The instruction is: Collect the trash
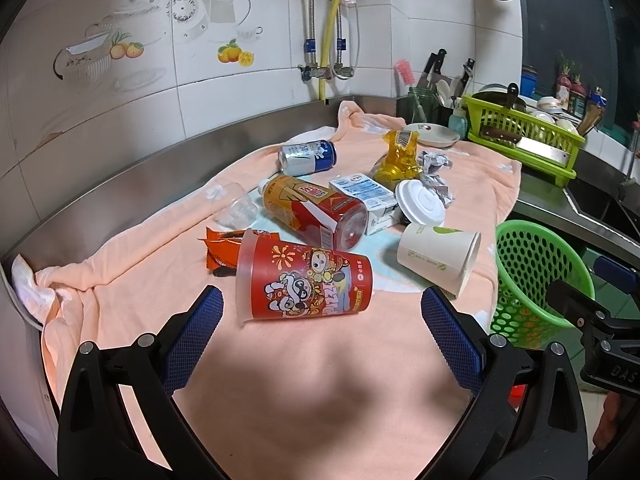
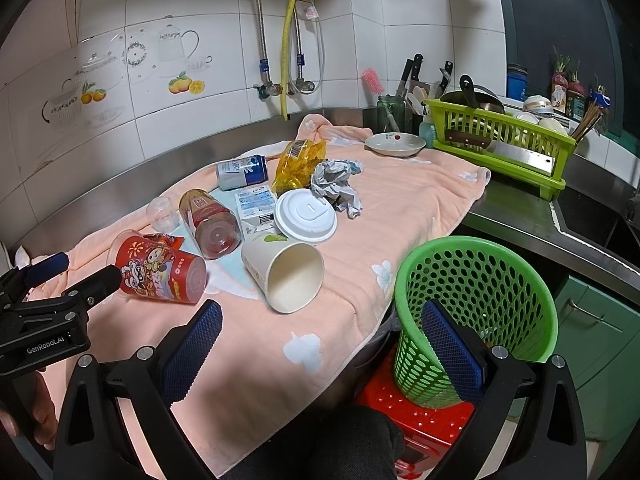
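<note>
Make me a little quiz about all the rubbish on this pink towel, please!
1. True or false: the red cartoon cup is standing upright.
2. What colour is the basket beside the counter?
3. What leans on the milk carton: A) white lid, B) blue can, C) plate?

Key: 1. False, it lies on its side. 2. Green. 3. A.
</note>
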`<state>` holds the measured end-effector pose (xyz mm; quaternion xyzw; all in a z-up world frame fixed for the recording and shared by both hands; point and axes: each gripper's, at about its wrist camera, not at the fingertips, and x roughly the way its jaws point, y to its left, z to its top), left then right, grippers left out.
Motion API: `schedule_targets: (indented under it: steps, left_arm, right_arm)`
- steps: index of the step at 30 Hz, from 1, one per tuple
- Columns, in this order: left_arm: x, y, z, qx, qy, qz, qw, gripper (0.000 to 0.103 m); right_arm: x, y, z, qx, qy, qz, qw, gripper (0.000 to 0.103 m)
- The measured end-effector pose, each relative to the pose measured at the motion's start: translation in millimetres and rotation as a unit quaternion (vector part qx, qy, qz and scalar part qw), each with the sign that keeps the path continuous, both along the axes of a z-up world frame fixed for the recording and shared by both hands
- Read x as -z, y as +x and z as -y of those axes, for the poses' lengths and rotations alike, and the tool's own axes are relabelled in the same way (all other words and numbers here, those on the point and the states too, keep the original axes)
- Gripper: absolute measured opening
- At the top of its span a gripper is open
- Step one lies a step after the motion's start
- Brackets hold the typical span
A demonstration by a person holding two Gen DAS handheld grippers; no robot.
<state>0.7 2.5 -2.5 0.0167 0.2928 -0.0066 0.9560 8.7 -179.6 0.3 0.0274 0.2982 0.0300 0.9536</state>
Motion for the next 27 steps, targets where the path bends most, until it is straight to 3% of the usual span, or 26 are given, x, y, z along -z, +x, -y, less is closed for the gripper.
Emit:
schedule_targets:
  steps: [27]
  left_arm:
    - [1.3,6.9,-6.2,-0.007,-0.002,-0.007,0.9999,0.098]
  right_arm:
    - [8.4,8.8,-0.4,-0.006,-0.002,-0.009,1.000,0.097]
